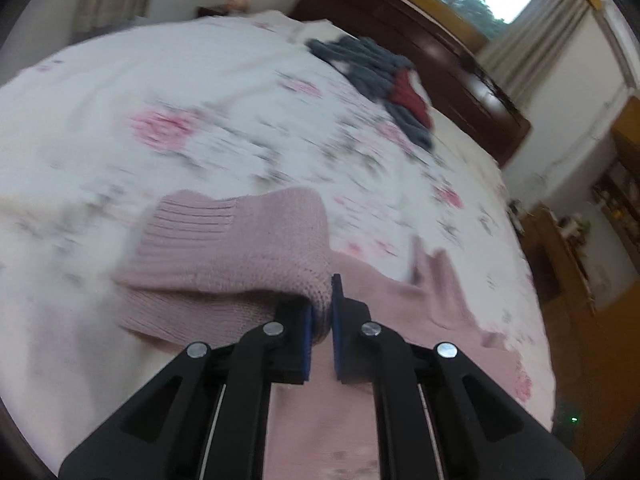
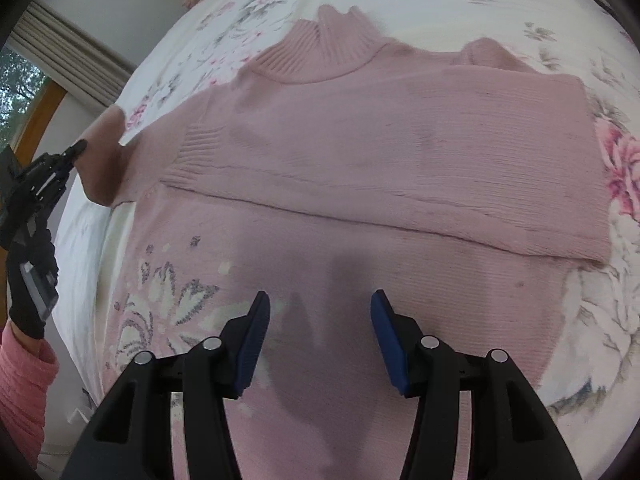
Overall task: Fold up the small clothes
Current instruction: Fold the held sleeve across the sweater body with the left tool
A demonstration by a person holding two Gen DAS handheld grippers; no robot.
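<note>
**Mia:** What is the left gripper (image 1: 320,316) doing?

**Ben:** Its two black fingers are squeezed close together on a pink sleeve (image 1: 236,248). The knit cloth is pinched between the blue pads (image 1: 307,336). The ribbed cuff hangs out to the left of the gripper, a bit in front of it.

**Mia:** Is the sleeve part of something bigger?

**Ben:** Yes, it belongs to the pink sweater (image 2: 384,148). The sweater lies flat on the bed (image 1: 120,152), which has a white cover with pink flowers. In the left wrist view more pink cloth lies under the gripper and to its right.

**Mia:** What is far in front of the left gripper?

**Ben:** A pile of grey and dark red clothes (image 1: 380,76), well apart from it, up near the brown headboard (image 1: 432,52). That view is blurry, so I cannot tell what each piece is.

**Mia:** Now the right gripper (image 2: 320,312)?

**Ben:** It is wide open and holds nothing. It hangs over the lower part of the sweater. I cannot tell if it touches the cloth. To its left there is a grey and white flower pattern (image 2: 168,304) knitted into the sweater. In front of it a fold runs across, with the top part laid over. The ribbed collar (image 2: 320,48) is farthest ahead.

**Mia:** Can you see the person?

**Ben:** Far to the left of the right gripper there is a hand in a black glove (image 2: 28,276) with a pink cuff (image 2: 22,384). It holds the left gripper, which grips the raised sleeve.
</note>
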